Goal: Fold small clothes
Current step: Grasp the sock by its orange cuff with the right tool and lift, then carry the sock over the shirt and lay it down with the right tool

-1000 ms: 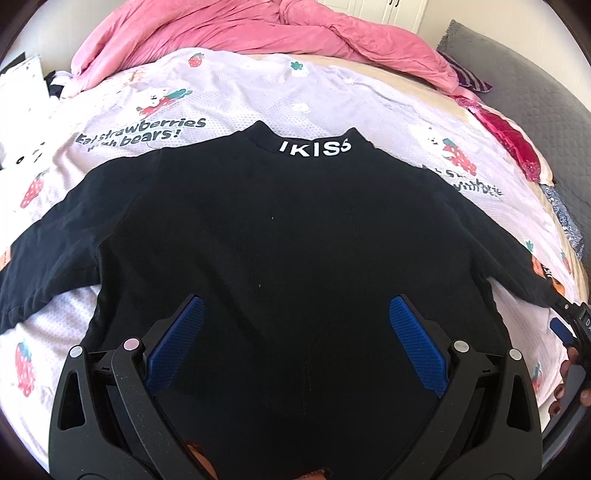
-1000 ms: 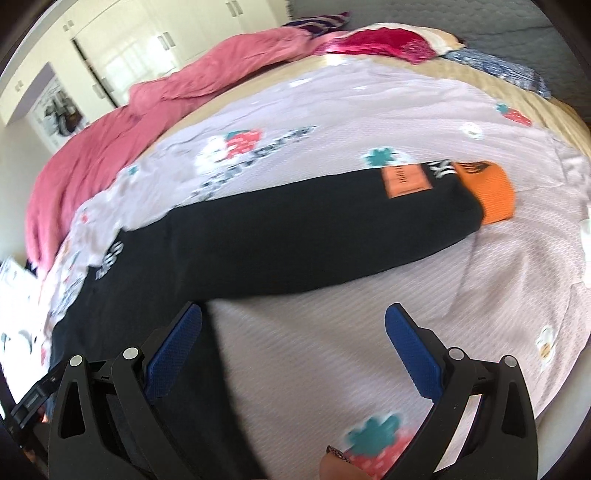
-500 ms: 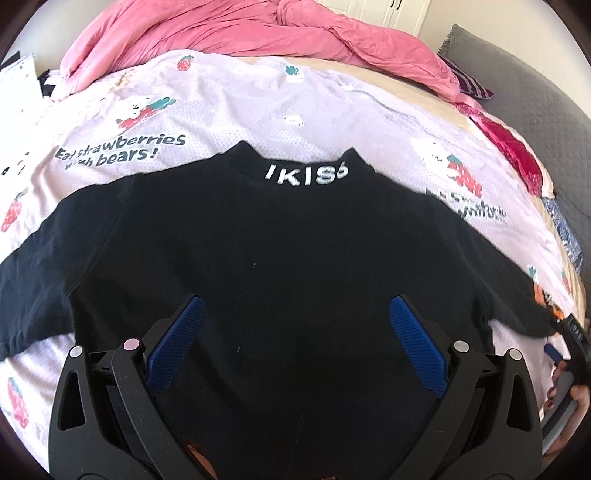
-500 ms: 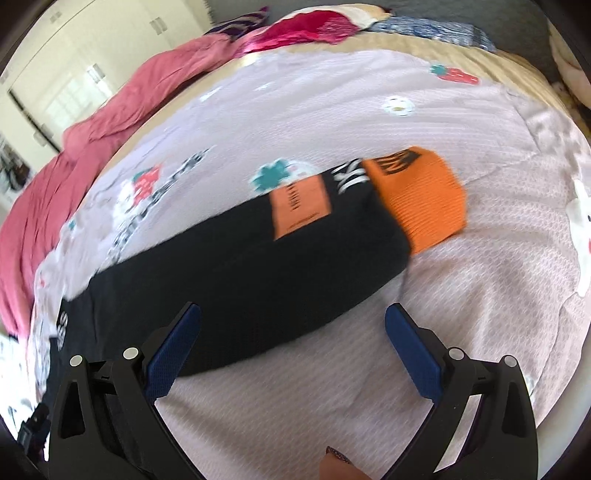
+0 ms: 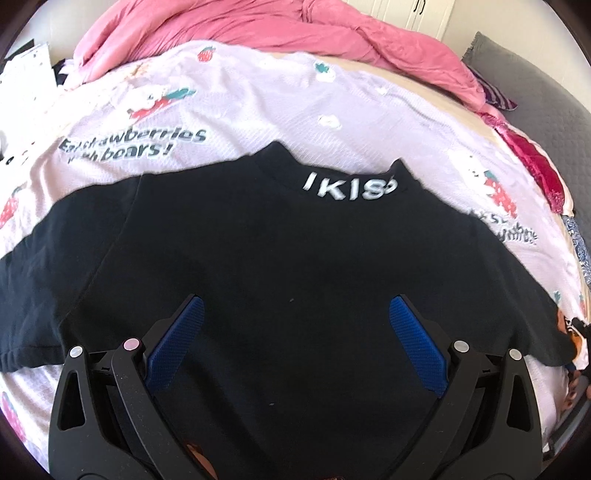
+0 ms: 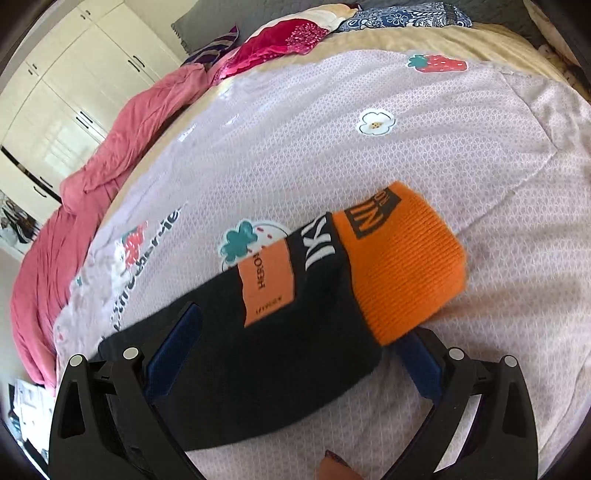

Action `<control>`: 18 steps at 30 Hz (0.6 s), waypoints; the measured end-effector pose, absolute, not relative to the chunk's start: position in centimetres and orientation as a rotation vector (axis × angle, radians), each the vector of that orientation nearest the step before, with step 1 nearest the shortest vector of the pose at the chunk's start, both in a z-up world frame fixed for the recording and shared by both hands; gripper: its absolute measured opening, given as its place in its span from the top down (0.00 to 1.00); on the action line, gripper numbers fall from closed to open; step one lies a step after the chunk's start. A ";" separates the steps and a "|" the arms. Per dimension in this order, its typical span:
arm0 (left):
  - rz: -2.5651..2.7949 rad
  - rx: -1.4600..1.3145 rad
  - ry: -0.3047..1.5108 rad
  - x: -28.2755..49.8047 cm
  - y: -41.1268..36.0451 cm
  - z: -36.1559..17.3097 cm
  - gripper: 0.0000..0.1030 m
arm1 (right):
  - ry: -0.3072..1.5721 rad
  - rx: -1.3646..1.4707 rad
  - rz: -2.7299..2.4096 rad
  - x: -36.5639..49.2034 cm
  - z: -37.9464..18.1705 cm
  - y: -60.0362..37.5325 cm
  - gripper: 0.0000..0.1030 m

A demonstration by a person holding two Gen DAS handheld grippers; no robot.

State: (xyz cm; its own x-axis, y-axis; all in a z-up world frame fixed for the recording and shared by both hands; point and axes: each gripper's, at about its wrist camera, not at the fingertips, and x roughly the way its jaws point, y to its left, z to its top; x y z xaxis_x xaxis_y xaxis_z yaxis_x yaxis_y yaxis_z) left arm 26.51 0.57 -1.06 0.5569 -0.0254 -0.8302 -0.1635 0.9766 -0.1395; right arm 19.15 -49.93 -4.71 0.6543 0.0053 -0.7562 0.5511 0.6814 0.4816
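Note:
A small black sweatshirt [image 5: 295, 251] lies flat on the bed, collar lettered "IKISS" [image 5: 349, 188] at the far side, sleeves spread left and right. My left gripper [image 5: 293, 321] is open and empty, held over the lower middle of the shirt's body. My right gripper [image 6: 295, 332] is open, straddling the end of the right sleeve [image 6: 266, 350], which has an orange patch and an orange ribbed cuff [image 6: 402, 266]. The cuff's lower edge overlaps the right finger and partly hides it. Whether the fingers touch the sleeve I cannot tell.
The shirt rests on a pale lilac cover [image 5: 258, 110] printed with strawberries and bears. A rumpled pink duvet [image 5: 295, 26] lies along the far side. Red and patterned cloths [image 6: 288, 37] and a grey pillow [image 5: 546, 99] sit at the head end. White wardrobes [image 6: 74, 85] stand behind.
My right gripper has travelled along the right sleeve to its orange cuff, which now sits between the fingers. My left gripper has shifted a little over the shirt's body. Both stayed open.

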 end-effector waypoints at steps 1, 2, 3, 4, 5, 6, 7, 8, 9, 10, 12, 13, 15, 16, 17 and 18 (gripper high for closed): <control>0.085 -0.212 0.981 26.4 0.8 -1.3 0.08 | 0.800 0.775 -0.351 19.2 -4.7 -50.0 0.07; 0.087 -0.213 0.980 26.3 0.9 -1.4 0.08 | 0.791 0.775 -0.360 19.2 -4.6 -50.0 0.15; 0.086 -0.215 0.982 26.2 0.9 -1.6 0.08 | 0.787 0.773 -0.372 19.2 -4.6 -50.1 0.20; 0.080 -0.218 0.983 26.1 0.9 -1.7 0.08 | 0.785 0.773 -0.385 19.2 -4.7 -50.1 0.28; 0.070 -0.221 0.983 26.0 0.8 -1.7 0.08 | 0.782 0.778 -0.393 19.3 -4.7 -50.2 0.39; 0.066 -0.220 0.980 25.9 0.7 -1.7 0.08 | 0.777 0.782 -0.403 19.3 -4.7 -50.3 0.45; 0.065 -0.216 0.979 25.9 0.7 -1.7 0.08 | 0.769 0.786 -0.406 19.2 -4.7 -50.4 0.57; 0.062 -0.214 0.975 25.8 0.7 -1.6 0.08 | 0.758 0.789 -0.402 19.1 -4.6 -50.4 0.71; 0.060 -0.215 0.972 25.7 0.6 -1.5 0.08 | 0.745 0.790 -0.396 18.9 -4.4 -50.4 0.75; 0.053 -0.223 0.970 25.7 0.7 -1.5 0.08 | 0.723 0.782 -0.382 18.8 -4.0 -50.2 0.77; 0.034 -0.244 0.969 25.5 0.8 -1.5 0.08 | 0.678 0.733 -0.354 18.5 -2.9 -49.5 0.79; 0.028 -0.255 0.969 25.4 1.0 -1.5 0.08 | 0.653 0.698 -0.331 18.4 -2.1 -48.8 0.80; 0.024 -0.263 0.970 25.3 1.2 -1.5 0.08 | 0.625 0.653 -0.290 18.5 -0.8 -47.6 0.81; 0.020 -0.269 0.970 25.3 1.3 -1.5 0.08 | 0.609 0.627 -0.262 18.5 0.1 -46.7 0.84; 0.015 -0.277 0.969 25.2 1.4 -1.4 0.08 | 0.601 0.612 -0.241 18.5 0.7 -46.1 0.86; 0.010 -0.284 0.968 25.2 1.6 -1.4 0.08 | 0.596 0.602 -0.224 18.6 1.3 -45.7 0.86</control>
State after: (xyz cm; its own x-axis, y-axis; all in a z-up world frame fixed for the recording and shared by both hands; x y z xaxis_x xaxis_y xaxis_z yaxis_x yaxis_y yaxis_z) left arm 25.18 1.56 -1.38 0.5696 -0.1179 -0.8134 -0.1347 0.9629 -0.2339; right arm 18.57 -45.69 1.27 0.8097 -0.0279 -0.5861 0.3645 0.8067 0.4651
